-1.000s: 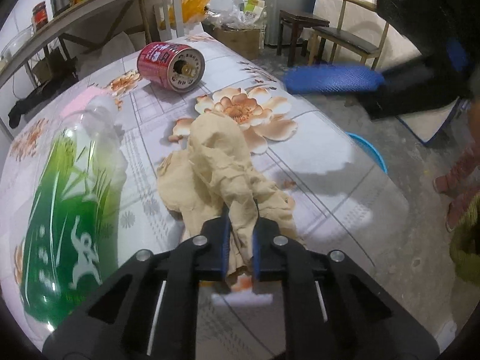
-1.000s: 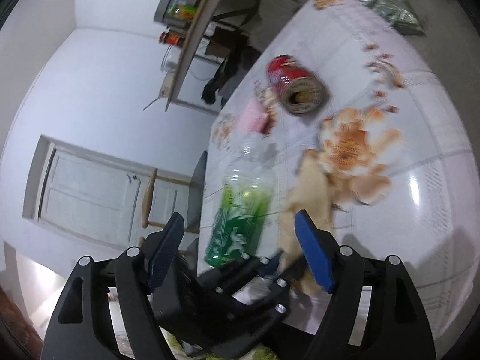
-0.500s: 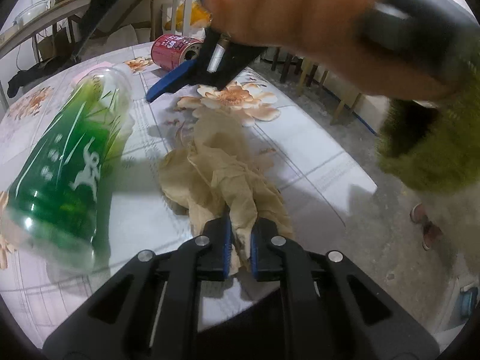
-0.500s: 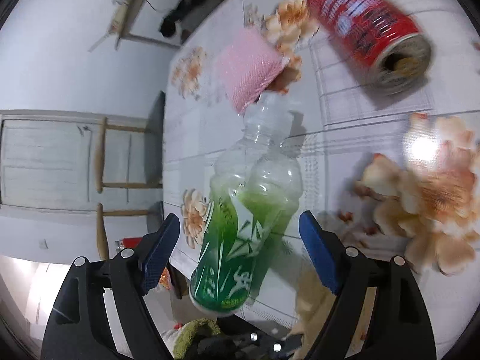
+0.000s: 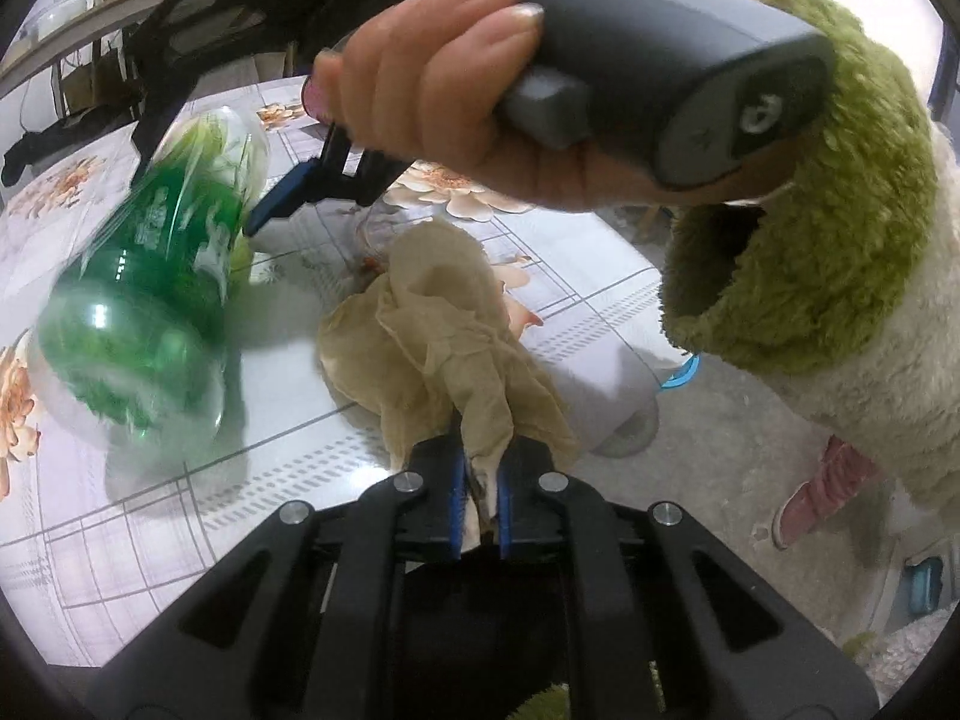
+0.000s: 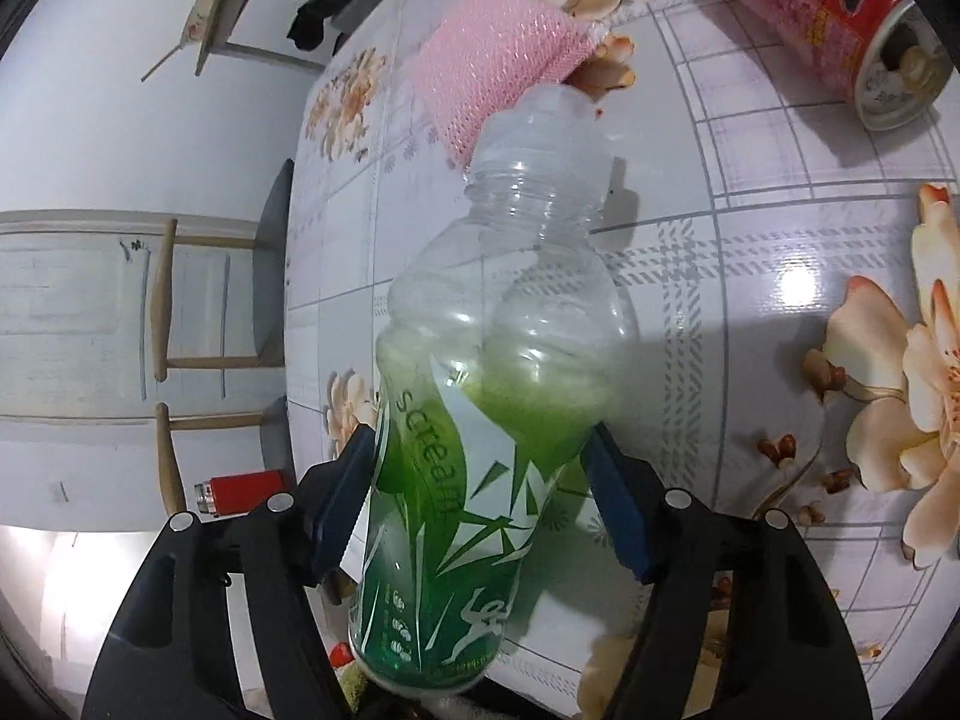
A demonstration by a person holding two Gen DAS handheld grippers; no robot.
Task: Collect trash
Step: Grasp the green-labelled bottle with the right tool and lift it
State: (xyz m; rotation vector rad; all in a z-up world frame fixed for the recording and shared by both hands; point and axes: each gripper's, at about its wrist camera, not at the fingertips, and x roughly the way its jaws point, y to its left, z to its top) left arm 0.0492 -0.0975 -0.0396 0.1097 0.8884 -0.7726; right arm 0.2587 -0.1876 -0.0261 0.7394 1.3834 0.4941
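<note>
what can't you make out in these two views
- Left wrist view: the bottle is blurred, so its label cannot be read; the hand hides the table behind it.
- Right wrist view: the can is cut off by the top edge.
- Right wrist view: the paper shows only as a sliver behind the right tool.
- Left wrist view: the bin is mostly hidden by the table edge.

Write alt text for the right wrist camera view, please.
The right gripper closes its blue jaws around a green-labelled plastic bottle, uncapped. It lies on a floral table, with a pink sponge and a red can beyond.
</note>
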